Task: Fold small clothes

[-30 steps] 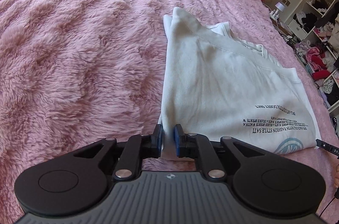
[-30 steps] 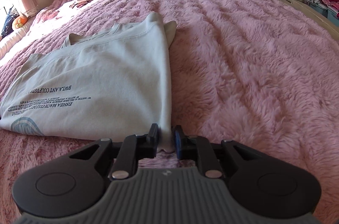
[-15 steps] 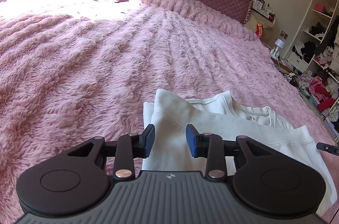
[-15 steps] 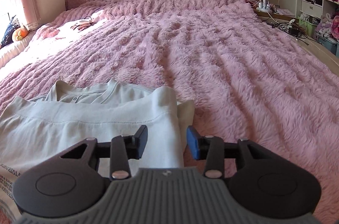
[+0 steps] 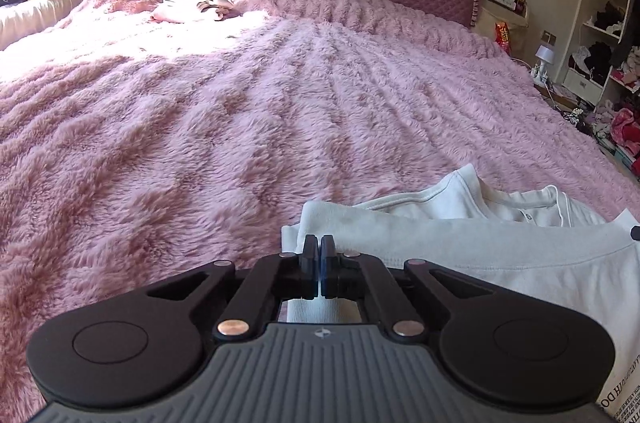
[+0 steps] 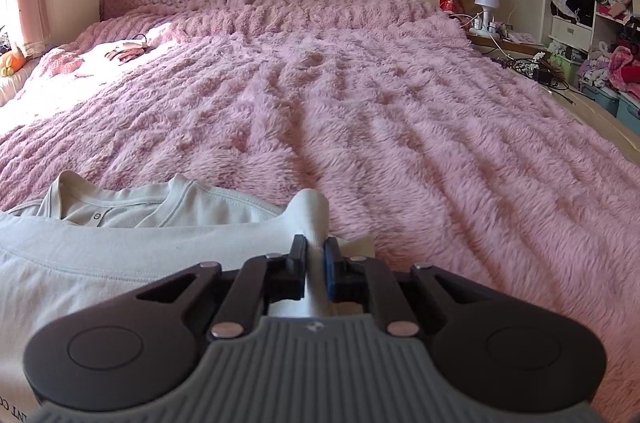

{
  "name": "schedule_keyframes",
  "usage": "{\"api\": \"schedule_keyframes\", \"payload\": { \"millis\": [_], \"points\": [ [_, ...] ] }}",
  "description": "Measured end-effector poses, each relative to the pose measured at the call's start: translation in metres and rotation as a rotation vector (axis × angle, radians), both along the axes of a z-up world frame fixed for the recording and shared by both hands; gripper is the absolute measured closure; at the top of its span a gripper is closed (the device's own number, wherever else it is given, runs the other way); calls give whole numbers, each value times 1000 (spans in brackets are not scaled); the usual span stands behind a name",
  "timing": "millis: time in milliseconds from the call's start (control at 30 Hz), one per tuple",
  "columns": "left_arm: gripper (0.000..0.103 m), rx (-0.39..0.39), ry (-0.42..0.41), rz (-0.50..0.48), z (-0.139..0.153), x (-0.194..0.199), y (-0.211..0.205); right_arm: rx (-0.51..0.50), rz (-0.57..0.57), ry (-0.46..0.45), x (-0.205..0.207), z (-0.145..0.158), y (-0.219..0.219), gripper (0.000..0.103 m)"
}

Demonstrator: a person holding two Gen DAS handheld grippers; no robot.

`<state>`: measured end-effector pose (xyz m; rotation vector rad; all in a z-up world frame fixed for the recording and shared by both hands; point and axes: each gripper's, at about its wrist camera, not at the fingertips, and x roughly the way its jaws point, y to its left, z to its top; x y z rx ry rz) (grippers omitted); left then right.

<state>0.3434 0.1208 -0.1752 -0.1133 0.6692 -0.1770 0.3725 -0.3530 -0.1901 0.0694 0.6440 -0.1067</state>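
Left tongs (image 5: 319, 265) shut over shirt (image 5: 480, 247); right tongs (image 6: 316, 269) pinch its fold.

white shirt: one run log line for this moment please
white shirt on pink blanket | left gripper shut | right gripper shut on shirt fold

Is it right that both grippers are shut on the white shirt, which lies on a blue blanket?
Not quite: the blanket is pink, not blue, as the right wrist view shows. The rest stands: the left gripper and right gripper are shut on the white shirt.
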Motion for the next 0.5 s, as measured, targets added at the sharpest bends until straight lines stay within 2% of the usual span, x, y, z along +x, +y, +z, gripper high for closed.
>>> {"api": "schedule_keyframes", "payload": {
  "millis": [100,200,233,267,333,400,500],
  "points": [
    [102,31,42,19,-7,7,-5,-34,-21,58,6,-16,3,98],
    [102,64,86,23,-7,12,-11,-87,-28,62,5,-19,10,90],
    [102,53,91,22,-4,11,-10,-103,-34,48,2,-14,13,79],
    [102,43,84,21,1,8,-8,-108,-38,25,-3,-8,15,74],
    [100,41,36,23,15,-4,-6,-91,-3,-34,-22,9,20,74],
    [99,-4,-4,-3,30,-21,-4,-48,45,-73,-46,24,26,74],
    [97,-44,-44,-46,46,-53,-6,-20,132,-92,-90,38,43,74]
  ]
}}
